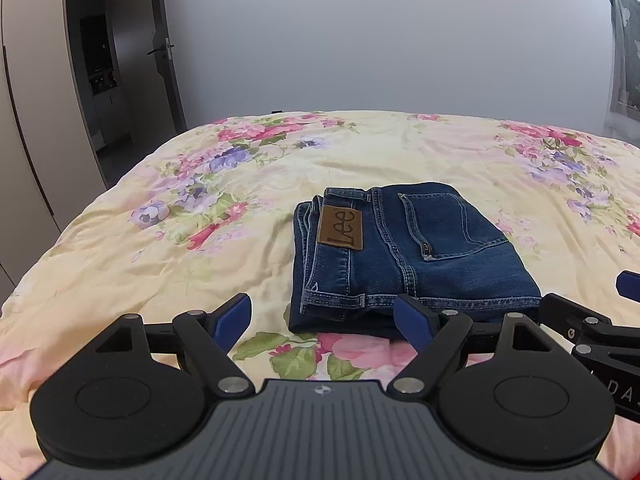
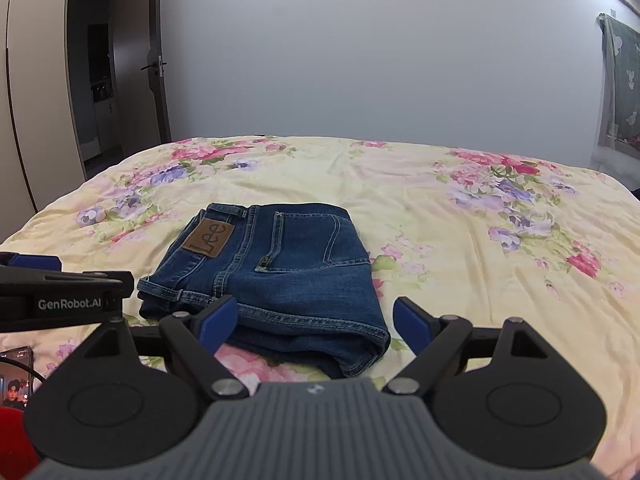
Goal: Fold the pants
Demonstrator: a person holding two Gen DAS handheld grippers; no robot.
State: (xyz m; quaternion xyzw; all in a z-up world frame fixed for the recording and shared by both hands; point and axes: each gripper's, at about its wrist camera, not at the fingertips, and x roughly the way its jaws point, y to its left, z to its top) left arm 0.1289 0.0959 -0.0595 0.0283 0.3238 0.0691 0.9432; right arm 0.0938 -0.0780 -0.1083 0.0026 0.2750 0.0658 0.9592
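- Pants [image 1: 404, 256]: folded denim stack at centre frame on the floral bed [image 1: 140, 280].
- I judge them heavy, stiff, unslippery; I'd pinch the thick near edge.
- Left tool [image 1: 322, 322] and right tool [image 2: 310, 322]: both spread wide, empty.

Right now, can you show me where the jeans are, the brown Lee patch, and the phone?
folded jeans [image 1: 432, 264]: left wrist view, on the blue denim below the back pocket.
Lee patch [image 1: 341, 227]: left wrist view, middle of the brown label.
phone [image 2: 17, 376]: right wrist view, on its lit screen at the lower left edge.
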